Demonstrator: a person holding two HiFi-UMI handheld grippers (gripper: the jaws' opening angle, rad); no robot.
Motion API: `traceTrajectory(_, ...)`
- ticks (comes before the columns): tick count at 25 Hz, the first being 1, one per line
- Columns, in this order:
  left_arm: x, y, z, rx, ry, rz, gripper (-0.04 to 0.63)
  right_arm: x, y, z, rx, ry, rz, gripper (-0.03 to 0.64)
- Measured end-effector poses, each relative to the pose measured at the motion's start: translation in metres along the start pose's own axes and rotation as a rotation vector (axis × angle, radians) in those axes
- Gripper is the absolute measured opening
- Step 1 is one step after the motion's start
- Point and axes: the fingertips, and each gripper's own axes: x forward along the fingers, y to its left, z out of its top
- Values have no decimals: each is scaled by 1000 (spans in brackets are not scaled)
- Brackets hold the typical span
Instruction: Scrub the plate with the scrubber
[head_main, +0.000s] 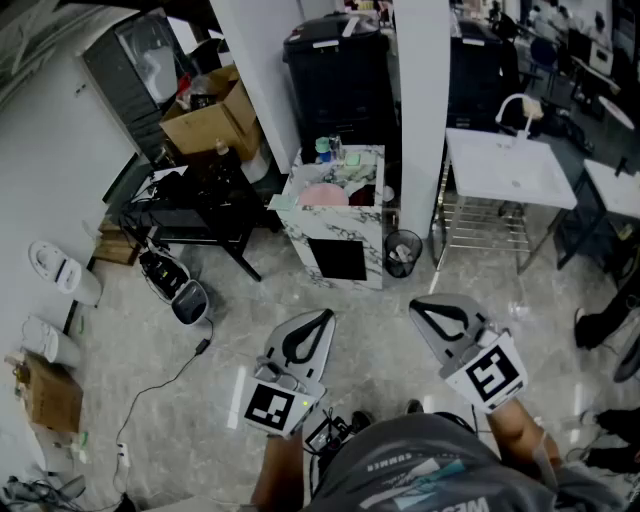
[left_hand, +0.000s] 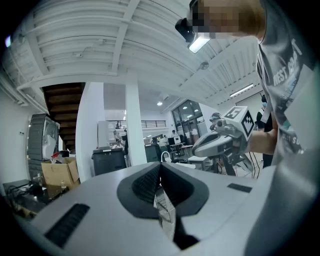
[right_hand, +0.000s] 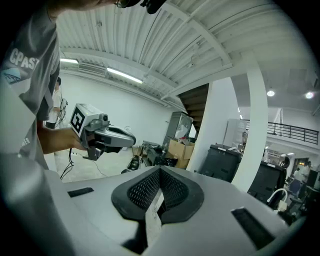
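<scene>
A pink plate (head_main: 323, 196) lies on top of a marble-patterned stand (head_main: 352, 236) in the middle of the head view, with small bottles and other items behind it. I cannot pick out the scrubber among them. Both grippers hang well short of the stand, above the floor. My left gripper (head_main: 325, 315) is shut with nothing in it, and its jaws meet in the left gripper view (left_hand: 161, 165). My right gripper (head_main: 415, 308) is shut and empty too, as the right gripper view (right_hand: 160, 170) shows. Each gripper view also catches the other gripper off to one side.
A small black waste basket (head_main: 402, 252) stands right of the stand, beside a white pillar (head_main: 424, 100). A white sink table (head_main: 510, 165) with a wire rack is at the right. A black bin (head_main: 335, 60), a cardboard box (head_main: 210, 115) and a low black table (head_main: 200, 205) lie behind and left.
</scene>
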Motion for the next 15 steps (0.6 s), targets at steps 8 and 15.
traceTrajectory(8,-6,5,-4,1,-5,-3,4,6,7,0,-2,9,0,29)
traceTrajectory(15,-6,9,-5,-2,-5,-16,4,11,9,-1,8,19,-8,29)
